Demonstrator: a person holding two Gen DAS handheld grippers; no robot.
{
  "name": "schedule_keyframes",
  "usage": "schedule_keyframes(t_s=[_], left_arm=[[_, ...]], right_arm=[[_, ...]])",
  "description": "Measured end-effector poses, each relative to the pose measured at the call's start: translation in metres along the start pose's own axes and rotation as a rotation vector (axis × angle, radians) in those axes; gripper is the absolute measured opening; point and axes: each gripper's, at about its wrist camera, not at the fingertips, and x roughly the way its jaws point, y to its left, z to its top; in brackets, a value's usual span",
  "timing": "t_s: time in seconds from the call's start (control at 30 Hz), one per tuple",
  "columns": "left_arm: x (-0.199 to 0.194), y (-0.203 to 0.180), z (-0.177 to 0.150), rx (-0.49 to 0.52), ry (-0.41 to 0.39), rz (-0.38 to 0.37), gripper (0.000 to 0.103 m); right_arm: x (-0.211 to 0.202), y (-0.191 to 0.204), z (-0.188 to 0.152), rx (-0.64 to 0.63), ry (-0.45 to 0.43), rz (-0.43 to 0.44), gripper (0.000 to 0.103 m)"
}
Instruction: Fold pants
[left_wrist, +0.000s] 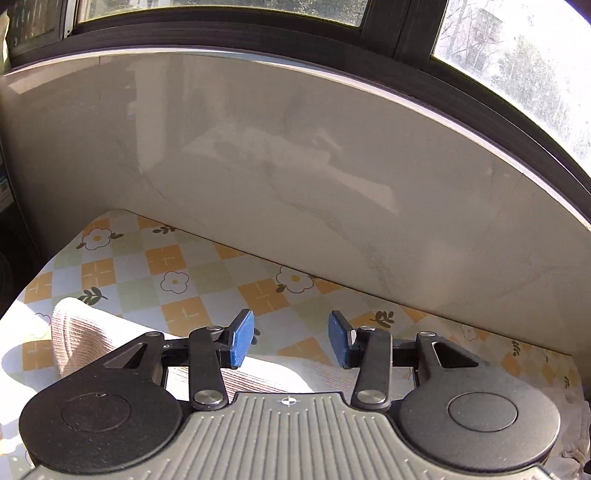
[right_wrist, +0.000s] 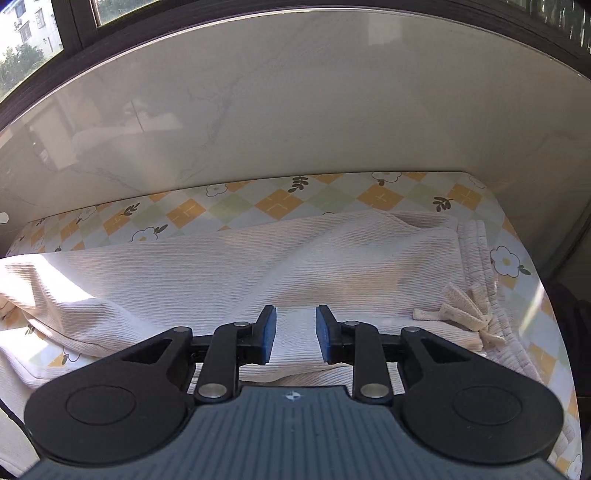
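No legible brand or writing anywhere. The only mark is a small crosshair emblem on the ribbed housing of each gripper; a bluish patch at the far left edge of your left wrist view is too blurred to read.

Room: glossy pale marble-look wall panel (right_wrist: 295, 110) runs behind the table, veined grey, reflecting the room faintly. Above it, a dark-framed window (left_wrist: 517, 66) with trees and a pale building outside. Strong sun falls across the scene in patches.

Surface: table under a patterned tablecloth (right_wrist: 280, 203) of orange, green and white diamonds with white flowers and dark leaf sprigs. It butts against the wall panel.

Pants (right_wrist: 258, 266): cream, ribbed knit, spread lengthwise across the cloth in your right wrist view, rumpled with a diagonal ridge through the middle. Waistband (right_wrist: 476, 258) lies toward the right end, gathered; its drawstring (right_wrist: 461, 310) sits in a loose bow on top. In your left wrist view a rounded end of the same fabric shows at lower left, and more of it passes under the tool.

Your right gripper (right_wrist: 294, 334): blue pads parted, a strip of pants visible between them, nothing pinched; whether the tips touch the fabric, cannot tell.

Your left gripper (left_wrist: 291, 339): pads spread wider, held over tablecloth and the fabric edge, holding nothing.
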Motion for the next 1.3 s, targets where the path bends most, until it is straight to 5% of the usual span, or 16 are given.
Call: schedule_keyframes(t_s=[0.27, 0.57, 0.73, 0.97, 1.07, 1.13, 1.3], left_arm=[[0.025, -0.056, -0.041, 0.015, 0.13, -0.075, 0.047], [0.052, -0.094, -0.087, -0.039, 0.214, 0.029, 0.047], [0.057, -0.123, -0.099, -0.047, 0.239, 0.105, 0.048], [0.074, -0.135, -0.107, -0.05, 0.278, 0.217, 0.048], [0.076, -0.138, -0.109, -0.055, 0.282, 0.243, 0.048], [0.078, -0.14, -0.11, -0.051, 0.283, 0.25, 0.048], [0.086, -0.151, -0.114, -0.036, 0.287, 0.274, 0.051]], right_arm=[[0.011, -0.066, 0.018, 0.025, -0.041, -0.087, 0.027], [0.097, -0.114, 0.052, -0.02, -0.042, -0.062, 0.027], [0.144, -0.128, 0.069, -0.086, -0.03, -0.032, 0.056], [0.19, -0.132, 0.077, -0.174, 0.058, 0.071, 0.064], [0.19, -0.133, 0.077, -0.197, 0.05, 0.104, 0.053], [0.187, -0.13, 0.079, -0.232, 0.059, 0.15, 0.018], [0.189, -0.125, 0.082, -0.254, 0.069, 0.154, 0.01]])
